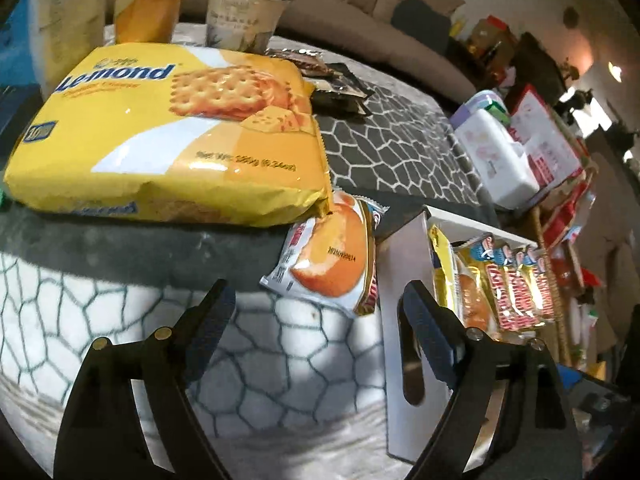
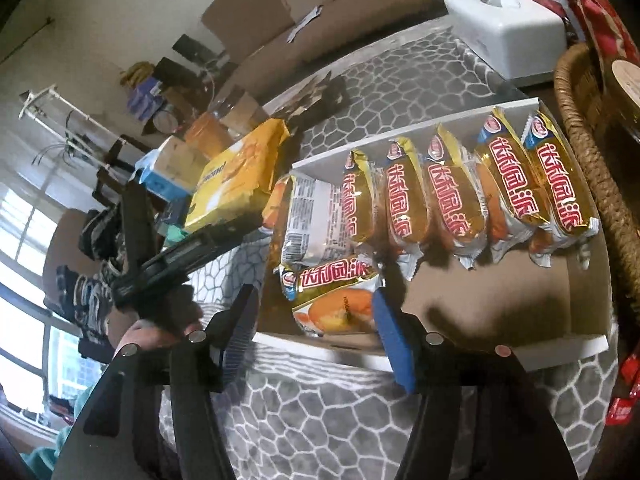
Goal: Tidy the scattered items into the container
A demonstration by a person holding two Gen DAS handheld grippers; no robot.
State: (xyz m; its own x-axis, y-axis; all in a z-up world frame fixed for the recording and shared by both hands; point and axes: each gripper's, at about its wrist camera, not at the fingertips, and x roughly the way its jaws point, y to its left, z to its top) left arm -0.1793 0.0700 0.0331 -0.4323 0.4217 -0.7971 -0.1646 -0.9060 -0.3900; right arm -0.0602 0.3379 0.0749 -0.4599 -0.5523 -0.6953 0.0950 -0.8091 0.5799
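cluttered living-room table with a pebble-pattern cloth. one snack cake packet lies outside the white box, against its wall. left gripper and right gripper both gape wide, empty. straddle the packet's middle, close gently, lift clear of the wall.

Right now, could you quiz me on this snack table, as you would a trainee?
1. True or false: both the left tool and the right tool are open and empty.
2. Where is the loose pie packet lying: A in the white box, B on the table beside it, C in the wicker basket?
3. What stands behind the yellow Lemond cracker bag?
Key: 1 true; 2 B; 3 a lidded paper cup.
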